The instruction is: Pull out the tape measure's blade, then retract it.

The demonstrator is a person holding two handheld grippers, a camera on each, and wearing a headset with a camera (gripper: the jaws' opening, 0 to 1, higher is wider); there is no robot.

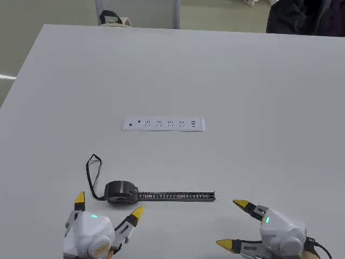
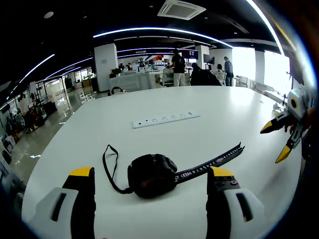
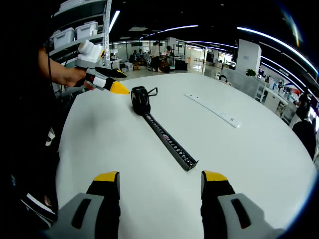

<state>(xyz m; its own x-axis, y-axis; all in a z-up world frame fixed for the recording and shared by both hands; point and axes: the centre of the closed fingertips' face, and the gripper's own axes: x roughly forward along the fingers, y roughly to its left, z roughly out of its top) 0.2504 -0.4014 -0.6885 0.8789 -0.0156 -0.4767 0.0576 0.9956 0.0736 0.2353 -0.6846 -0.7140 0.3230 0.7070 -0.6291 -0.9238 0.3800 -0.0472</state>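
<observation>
Left hand-held gripper, head view: lower left of the frame (image 1: 108, 204), jaws spread wide and holding nothing, its yellow tips just below the tape measure's case.
Right hand-held gripper, head view: lower right (image 1: 232, 224), jaws also wide and empty, near the blade's free end but apart from it.
Tape measure, head view: black case (image 1: 121, 191) lying on the white bench (image 1: 242, 97), lower centre-left.
Blade, head view: extended to the right of the case (image 1: 178, 196), flat on the bench.
Strap, head view: black loop (image 1: 92, 172) running up and left from the case.
Power strip, head view: white, mid-frame (image 1: 163, 124), above the tape measure and well apart from it.
Left gripper view: own jaws wide at the bottom; the case sits centre between and beyond the tips, not touched. The blade slants to the upper right, and the right hand-held gripper is at the right edge.
Right gripper view: own jaws wide at the bottom. The blade's end lies just above and between the tips, apart from them. The case is at upper centre-left, with the left hand-held gripper beside it at upper left.
</observation>
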